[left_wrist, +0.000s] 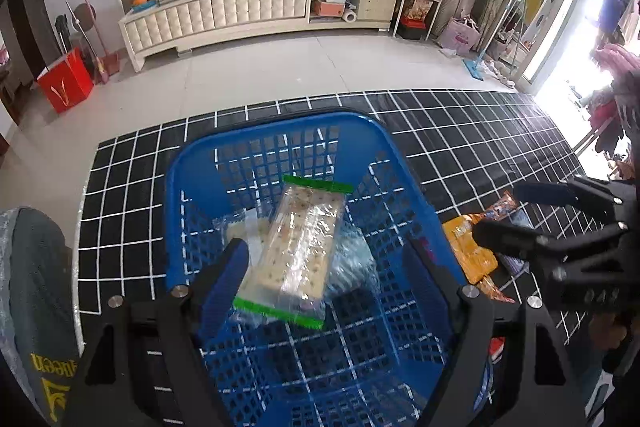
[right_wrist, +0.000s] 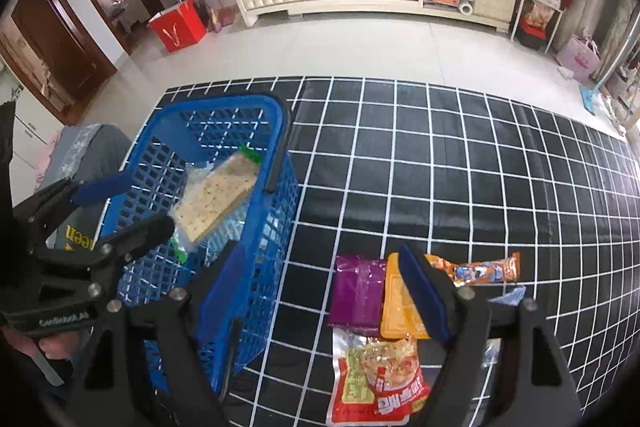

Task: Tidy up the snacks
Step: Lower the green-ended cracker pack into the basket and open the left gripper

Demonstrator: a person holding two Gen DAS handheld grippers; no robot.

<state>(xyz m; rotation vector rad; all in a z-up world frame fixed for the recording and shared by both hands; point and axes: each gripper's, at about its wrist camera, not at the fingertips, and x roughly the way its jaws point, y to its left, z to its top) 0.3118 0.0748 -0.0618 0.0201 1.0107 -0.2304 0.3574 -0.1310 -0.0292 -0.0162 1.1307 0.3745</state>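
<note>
- Cracker pack (left_wrist: 298, 247): a clear film sleeve with green sealed ends, lying tilted inside the blue basket (left_wrist: 192, 195) on top of other clear-wrapped packs. It looks light, and the stacked crackers give it a stiff middle that would probably snap under a hard squeeze. The film is glossy and likely slippery.
- Best hold, I judge, is across the short width at the middle, pads on the two long edges with a gentle close; the green end seals are thin and floppy and would let the pack swing.
- Left gripper (left_wrist: 328, 267): hangs over the basket with its jaws spread wide. The pack sits between the blue pads, close against the left one, but it is not pinched. No earlier view is there to say more.
- Snacks left on the black gridded mat (right_wrist: 480, 155), just right of the basket: a purple packet (right_wrist: 358, 293), an orange packet (right_wrist: 396, 307), a long orange stick pack (right_wrist: 480, 269) and a red-and-clear pouch (right_wrist: 376, 379) nearest the camera. All look like soft, light film bags; the pouch seems crinkly and loosely filled, so a pinch near its middle should hold better than one at a corner.
- Right gripper (right_wrist: 320, 291): jaws spread and empty, above the gap between the basket wall and these packets, its right pad overlapping the orange packet in view.
</note>
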